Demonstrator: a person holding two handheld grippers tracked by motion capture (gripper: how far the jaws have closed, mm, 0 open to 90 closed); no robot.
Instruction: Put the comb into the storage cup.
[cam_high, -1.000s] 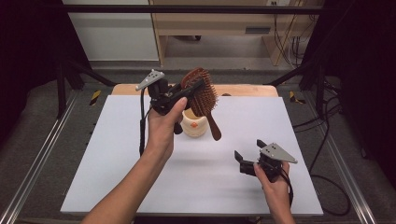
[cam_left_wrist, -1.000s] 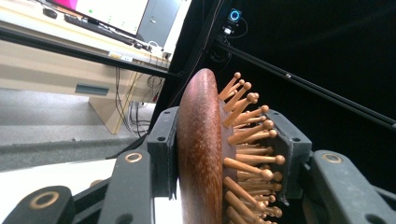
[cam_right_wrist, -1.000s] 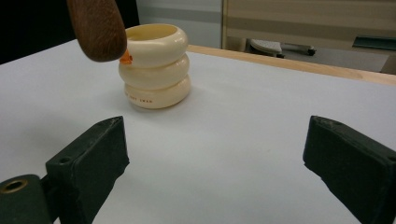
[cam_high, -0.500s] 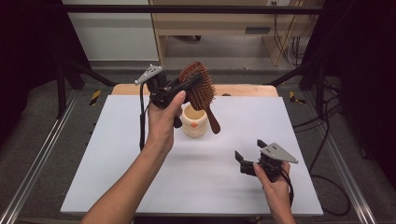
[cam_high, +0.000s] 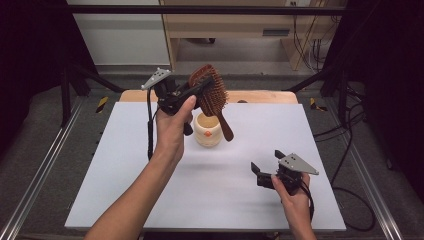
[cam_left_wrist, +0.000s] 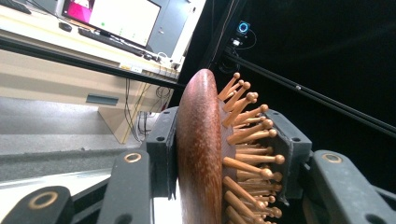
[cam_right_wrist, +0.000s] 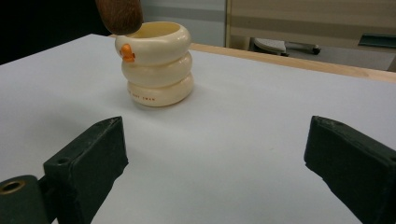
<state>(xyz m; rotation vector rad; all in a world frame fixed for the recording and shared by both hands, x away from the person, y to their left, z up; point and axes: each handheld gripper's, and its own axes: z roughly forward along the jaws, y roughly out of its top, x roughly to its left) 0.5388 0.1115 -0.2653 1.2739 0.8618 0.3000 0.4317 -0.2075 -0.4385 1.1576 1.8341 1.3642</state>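
My left gripper (cam_high: 202, 90) is shut on the head of a brown wooden hairbrush (cam_high: 212, 95), raised above the table. Seen along the jaws, the pads clamp the brush's smooth back and its bristle side (cam_left_wrist: 205, 154). The brush handle (cam_high: 225, 127) slants down past the rim of a cream ringed cup (cam_high: 207, 130) with an orange mark, standing on the white table (cam_high: 150, 190). The handle tip (cam_right_wrist: 119, 16) hangs at the cup's rim (cam_right_wrist: 156, 63). My right gripper (cam_high: 265, 167) rests open near the front right of the table, nothing between its jaws (cam_right_wrist: 215, 154).
A wooden strip (cam_high: 260, 96) runs along the table's far edge. Metal rails (cam_high: 45, 170) flank both sides. Behind stand a wooden desk (cam_high: 250, 25) and cables (cam_high: 350, 125) on the floor at the right.
The left hand has shifted slightly with the brush, keeping it over the cup. The right gripper has stayed in place.
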